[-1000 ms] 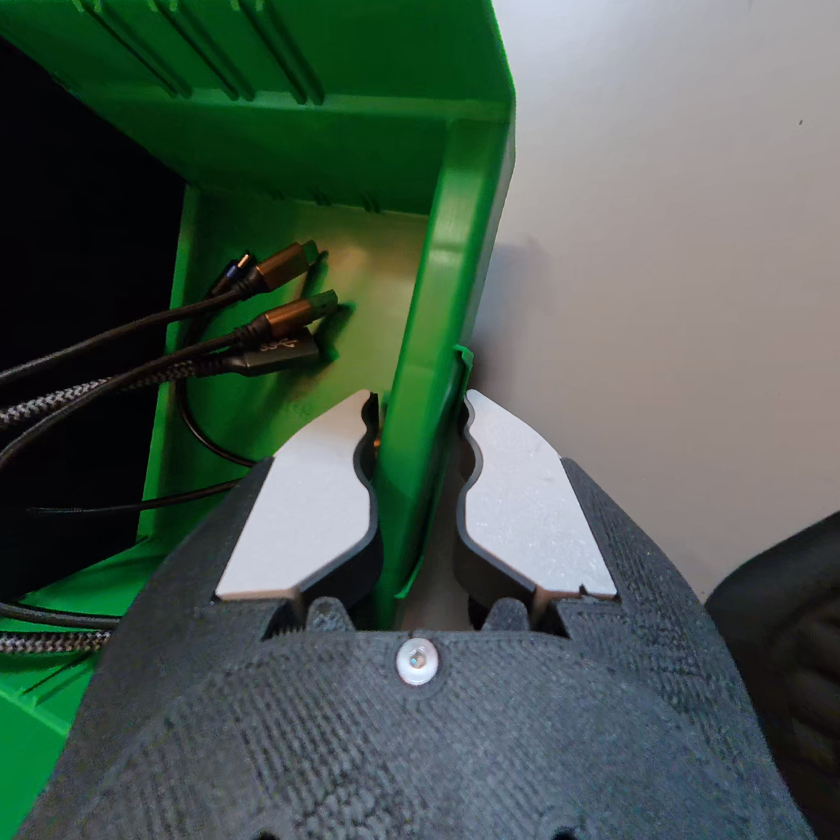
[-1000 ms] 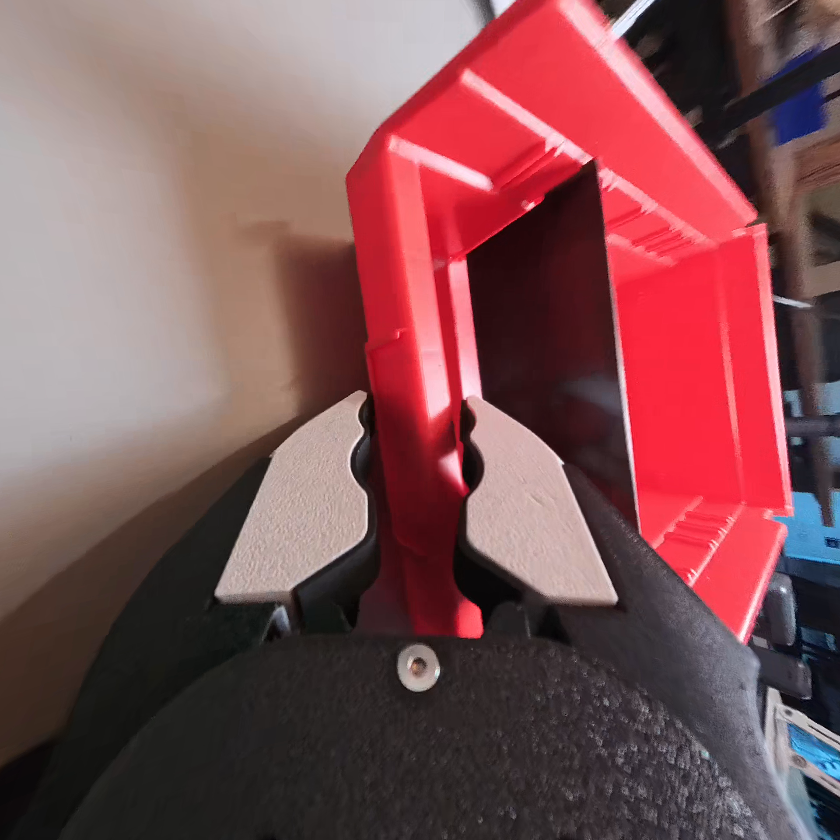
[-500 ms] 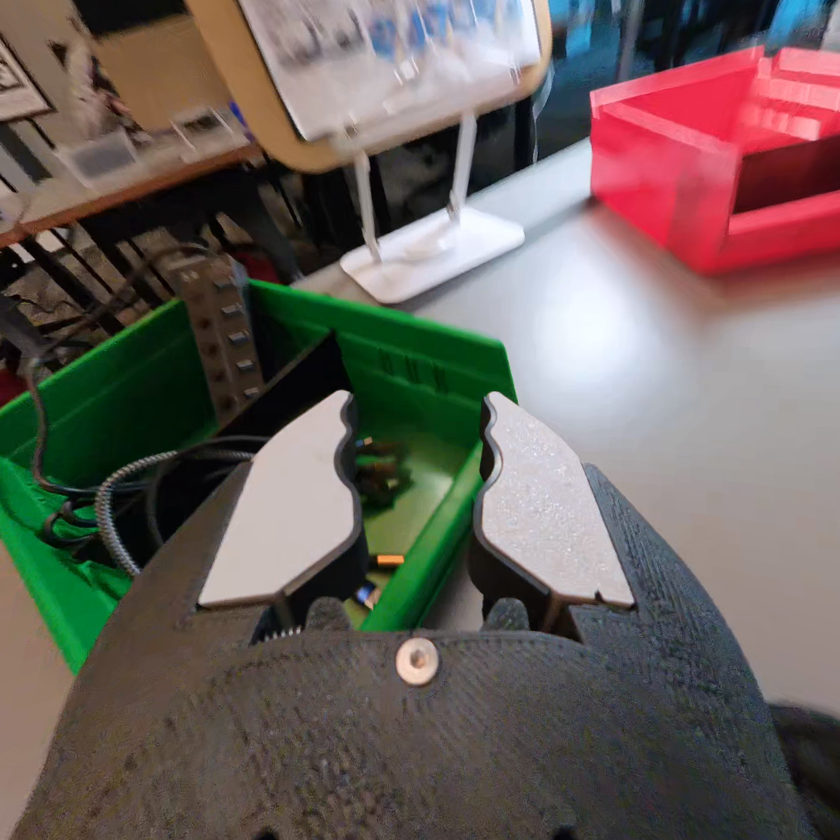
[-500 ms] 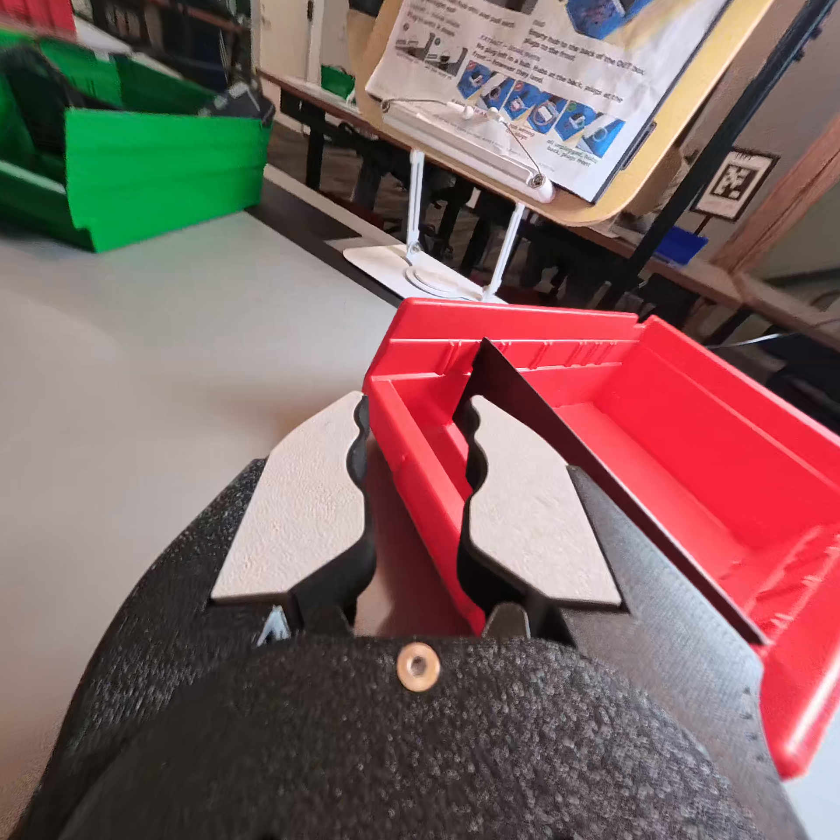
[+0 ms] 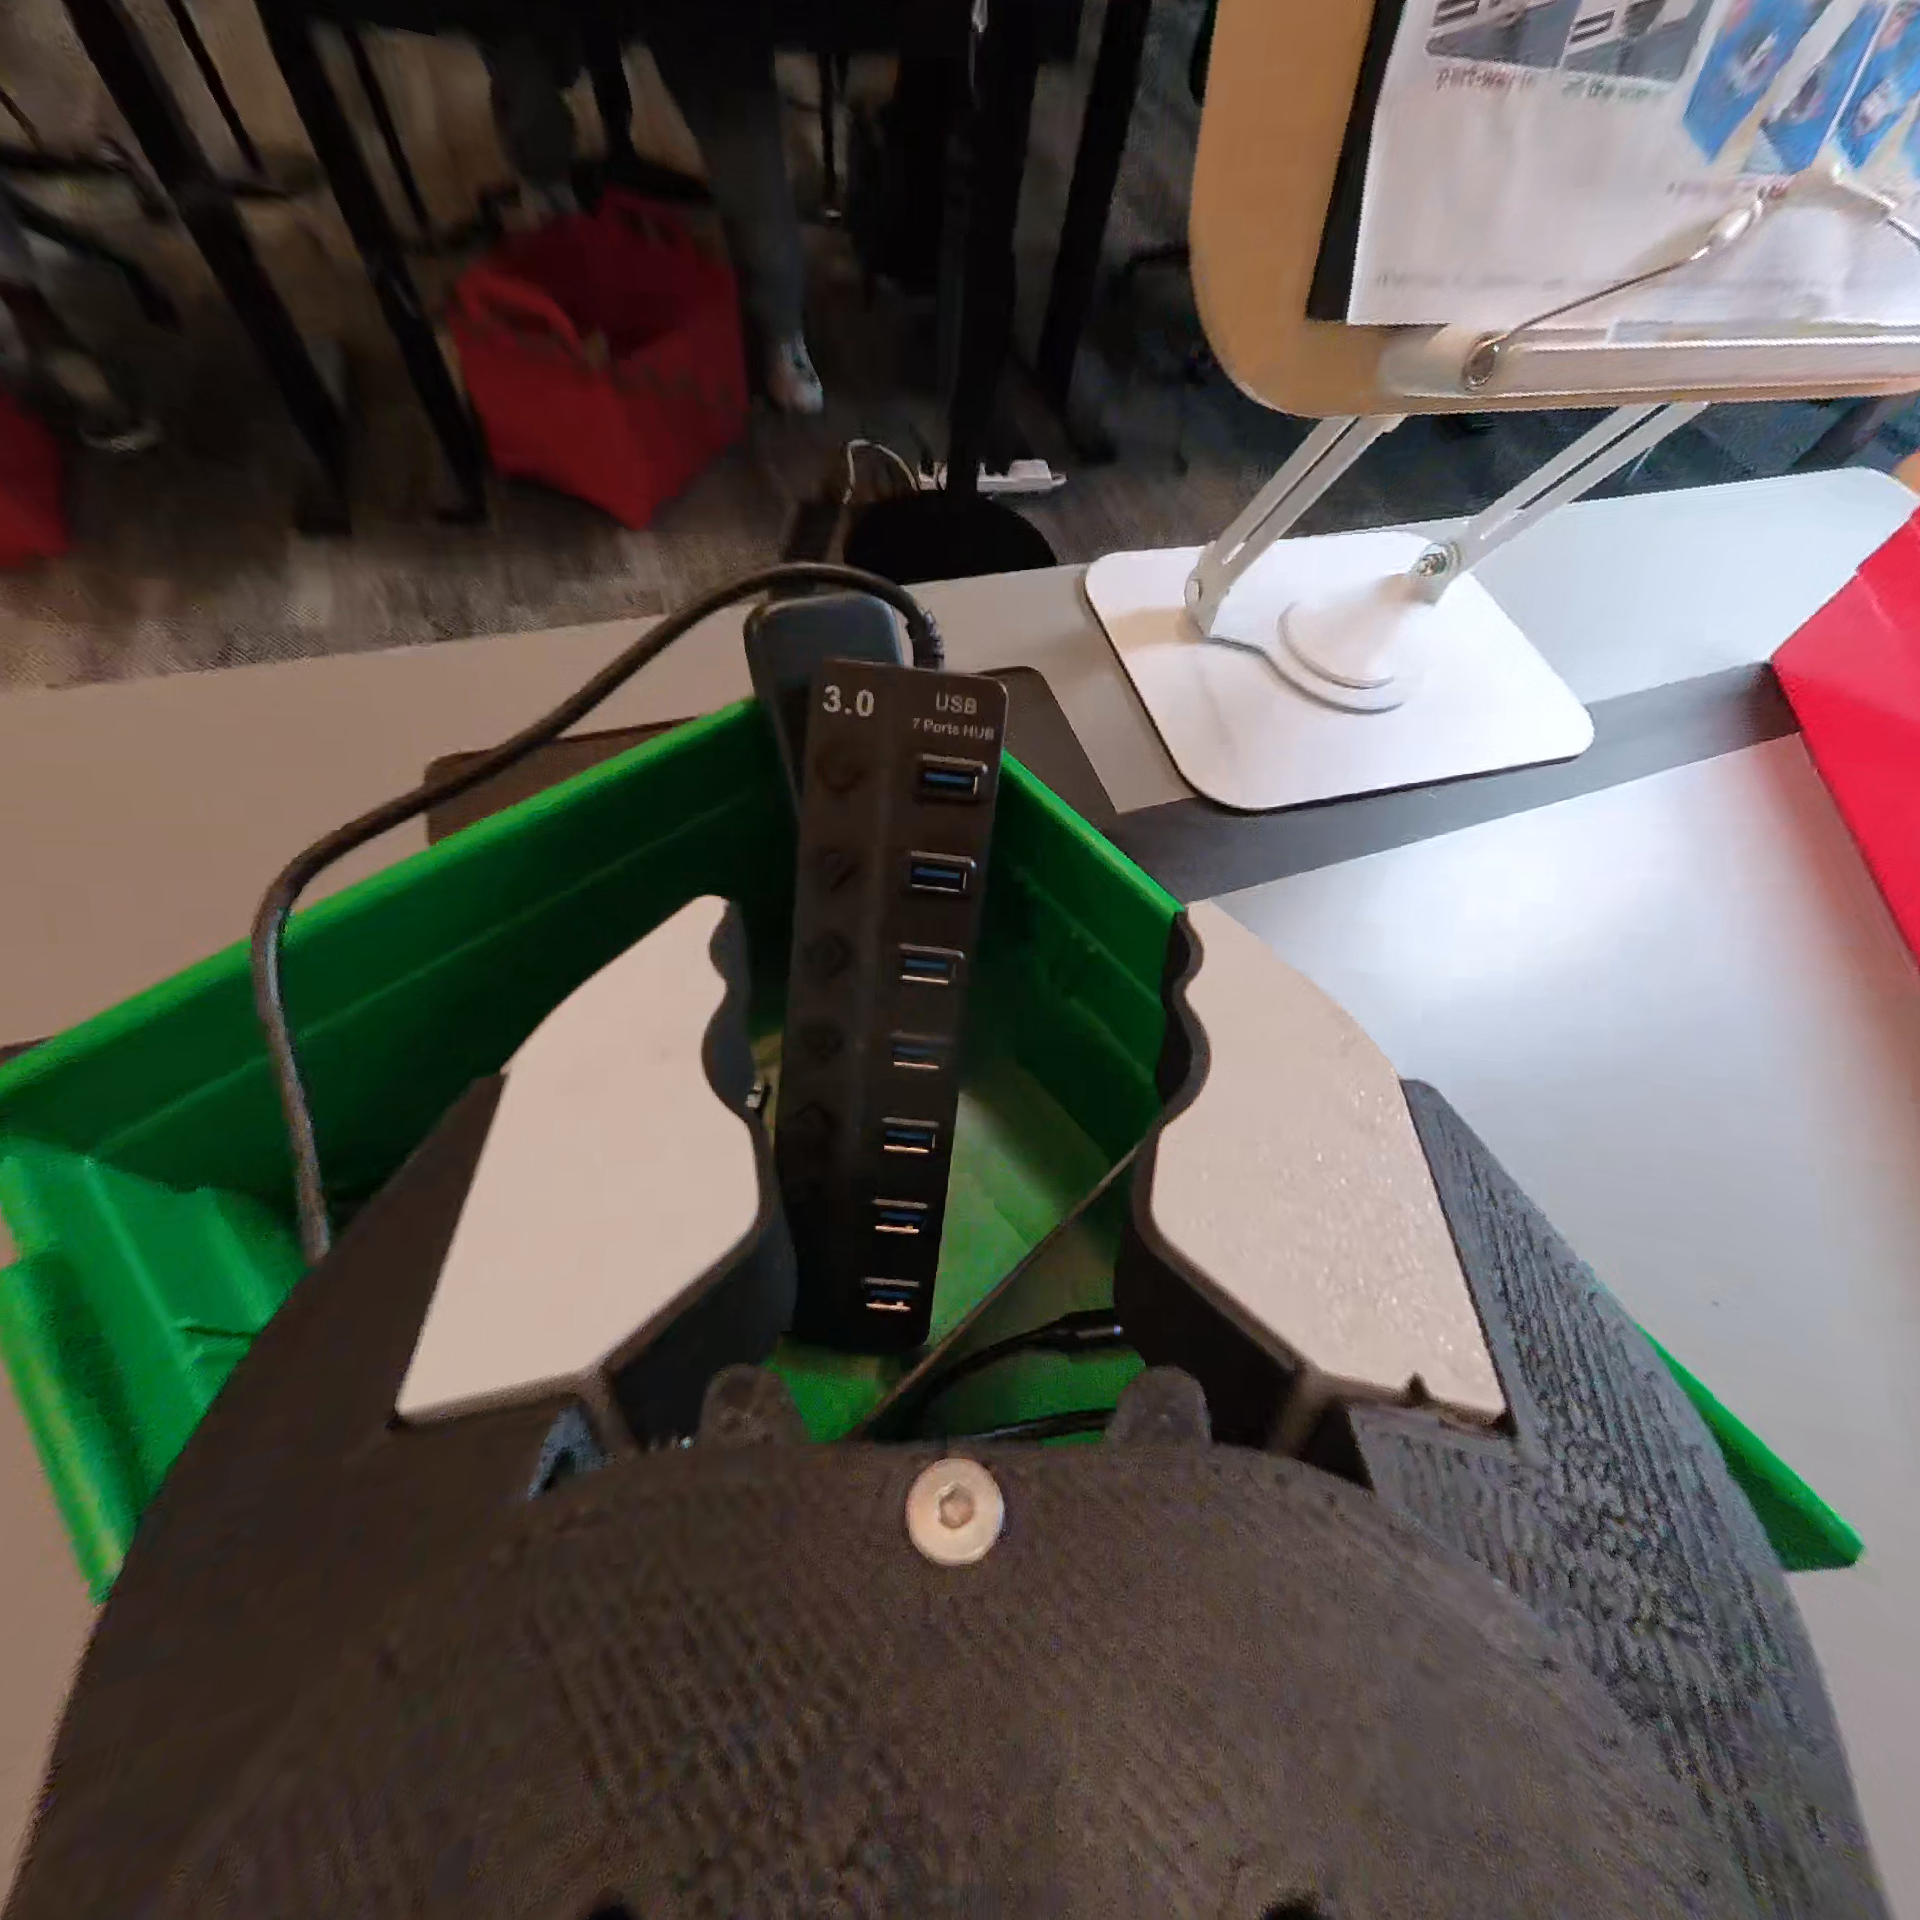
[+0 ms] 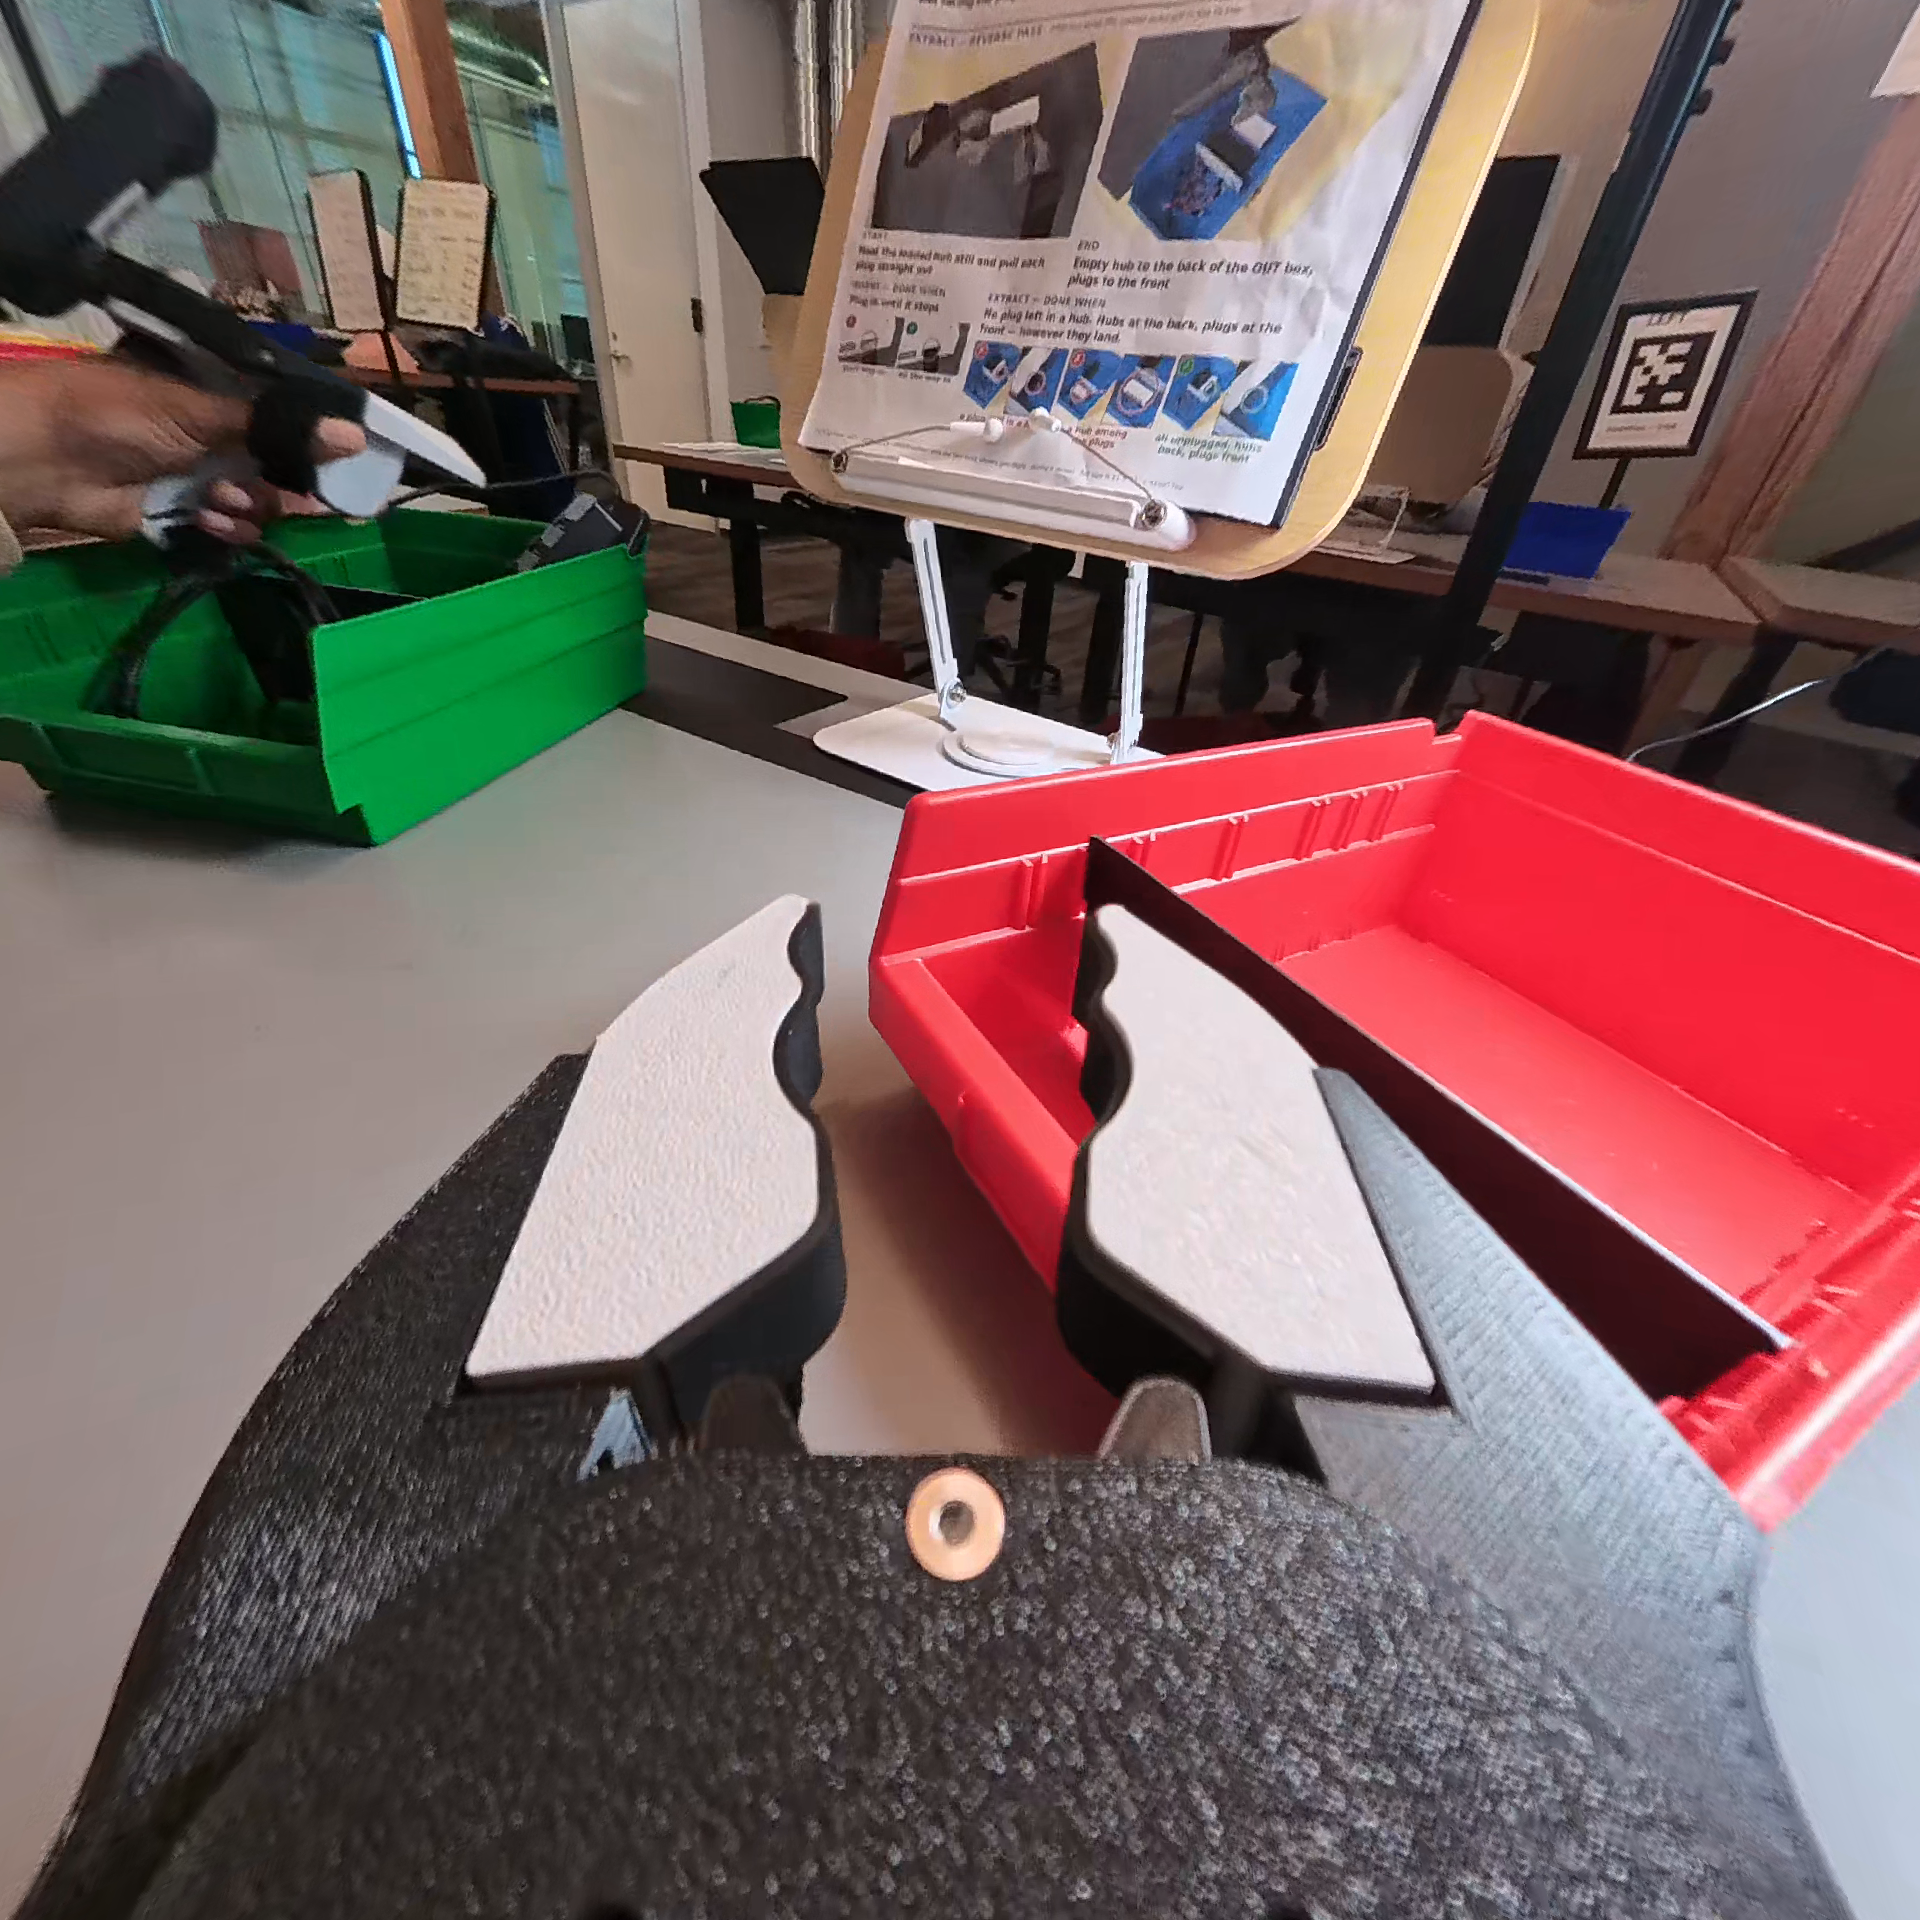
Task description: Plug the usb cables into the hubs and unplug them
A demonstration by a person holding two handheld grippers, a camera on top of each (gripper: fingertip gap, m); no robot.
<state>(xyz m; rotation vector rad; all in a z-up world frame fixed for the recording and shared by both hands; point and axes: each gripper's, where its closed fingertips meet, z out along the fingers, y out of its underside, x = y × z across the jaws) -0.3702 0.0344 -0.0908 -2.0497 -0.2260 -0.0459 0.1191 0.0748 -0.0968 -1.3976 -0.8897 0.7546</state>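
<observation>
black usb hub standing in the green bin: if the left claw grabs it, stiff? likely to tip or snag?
The hub looks like a rigid plastic bar, so probably stiff in the left claw, which is open around it. It leans upright against the green bin wall, so a sideways nudge could topple it. Its cable drapes over the rim and may drag on lifting.

A workshop or lab space, by the look of it: a long grey worktable (image 6: 312, 987) carries a green plastic parts bin (image 6: 436, 665) and a red plastic parts bin (image 6: 1195, 831), and a rounded wooden board on a white metal stand (image 6: 1039, 623) props up a printed instruction sheet (image 6: 1091, 260). Behind it run more benches on black legs (image 6: 1507, 592), whiteboards (image 6: 400, 255) by a glass wall, and a square black-and-white marker sign (image 6: 1662, 374) on a wooden post.
</observation>
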